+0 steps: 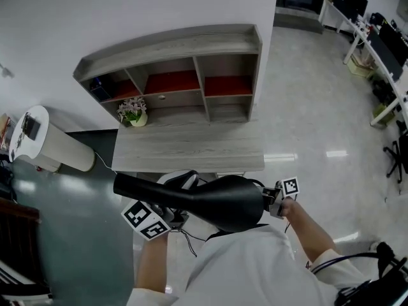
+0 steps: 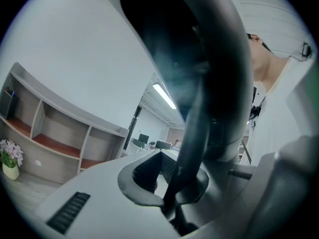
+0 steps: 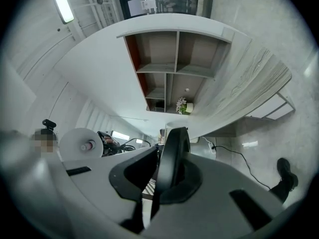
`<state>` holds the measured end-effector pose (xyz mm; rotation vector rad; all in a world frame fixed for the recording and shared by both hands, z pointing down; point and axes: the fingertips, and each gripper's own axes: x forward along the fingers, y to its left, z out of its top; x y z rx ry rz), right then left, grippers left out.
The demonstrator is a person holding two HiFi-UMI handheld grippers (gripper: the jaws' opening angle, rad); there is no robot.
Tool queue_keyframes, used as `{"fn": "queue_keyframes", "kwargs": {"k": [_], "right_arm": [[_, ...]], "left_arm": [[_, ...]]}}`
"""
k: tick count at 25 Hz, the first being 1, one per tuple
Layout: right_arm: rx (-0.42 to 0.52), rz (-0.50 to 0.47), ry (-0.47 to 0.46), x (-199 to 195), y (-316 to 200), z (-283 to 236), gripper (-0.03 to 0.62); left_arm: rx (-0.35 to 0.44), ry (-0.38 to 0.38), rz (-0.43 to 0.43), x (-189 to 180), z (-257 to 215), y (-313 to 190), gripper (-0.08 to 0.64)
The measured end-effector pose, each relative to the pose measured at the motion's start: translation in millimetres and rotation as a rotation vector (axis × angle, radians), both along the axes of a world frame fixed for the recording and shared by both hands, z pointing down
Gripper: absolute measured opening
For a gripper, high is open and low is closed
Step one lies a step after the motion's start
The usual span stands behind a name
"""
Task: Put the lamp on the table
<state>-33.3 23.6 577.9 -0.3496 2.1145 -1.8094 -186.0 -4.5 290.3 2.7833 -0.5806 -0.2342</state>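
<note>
A black lamp [image 1: 217,199] with a wide shade and a tapering neck lies level in the air, just in front of the grey wooden table [image 1: 191,148]. My left gripper [image 1: 167,217] is shut on its narrow end, below the neck. In the left gripper view the jaws of the left gripper [image 2: 172,193] pinch a thin black part of the lamp [image 2: 192,128], whose body looms overhead. My right gripper [image 1: 275,199] is shut on the shade's wide end. In the right gripper view the right gripper [image 3: 159,183] clamps the black rim [image 3: 172,153].
A shelf unit [image 1: 178,50] with red-backed compartments stands on the table's back half, with a small flower pot [image 1: 132,112] at its left. A white cylindrical device [image 1: 44,142] stands at the left. Office desks with monitors [image 1: 376,37] fill the far right.
</note>
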Motion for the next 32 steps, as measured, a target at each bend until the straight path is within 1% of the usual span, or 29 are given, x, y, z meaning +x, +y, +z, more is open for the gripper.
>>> {"fn": "queue_keyframes", "kwargs": {"k": [8,15,23,32], "right_arm": [[0.008,0.039,0.002,-29,-25,0,0.020],[-0.014,0.059,0.003,-37,-42,8,0.020],[-0.035,0.042,-0.007,-28,-76,22,0.020],[-0.045,0.078,-0.025,5,-134,35,0.020]], "left_arm": [[0.006,-0.002,0.048,-29,-1,-29,0.009],[-0.009,-0.005,0.063,-32,6,-55,0.008],[-0.028,-0.014,0.041,-22,20,-93,0.008],[-0.037,-0.026,0.086,17,34,-159,0.008]]}}
